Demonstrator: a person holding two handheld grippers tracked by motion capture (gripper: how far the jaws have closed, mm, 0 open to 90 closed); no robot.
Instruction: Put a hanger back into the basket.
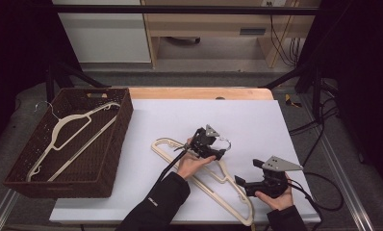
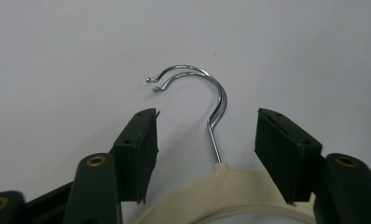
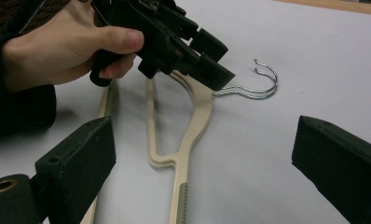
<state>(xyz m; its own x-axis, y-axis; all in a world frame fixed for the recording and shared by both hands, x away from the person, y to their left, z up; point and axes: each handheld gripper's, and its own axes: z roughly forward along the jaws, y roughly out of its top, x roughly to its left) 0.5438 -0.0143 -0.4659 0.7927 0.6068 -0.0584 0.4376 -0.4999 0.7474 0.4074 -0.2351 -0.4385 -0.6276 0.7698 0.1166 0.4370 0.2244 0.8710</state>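
Observation:
Two cream hangers [image 1: 213, 179] lie stacked on the white table top, their chrome hooks [image 2: 219, 100] pointing away. My left gripper [image 2: 206, 140] is tipped down over the hangers' neck [image 2: 225, 186], one jaw on each side of the hook's shank with a gap on both sides, so it is open. In the high view the left gripper [image 1: 220, 148] sits at the table's middle. My right gripper [image 1: 247, 173] hovers near the front right, open wide with nothing between its jaws. In its own view the right gripper [image 3: 207, 140] looks along the hanger's arm [image 3: 193, 126] toward the left gripper [image 3: 216, 60].
A dark woven basket [image 1: 117, 139] stands at the left edge of the table and holds another cream hanger [image 1: 69, 130]. A bare wooden strip [image 1: 199, 93] runs along the far edge. Cables trail off the right side.

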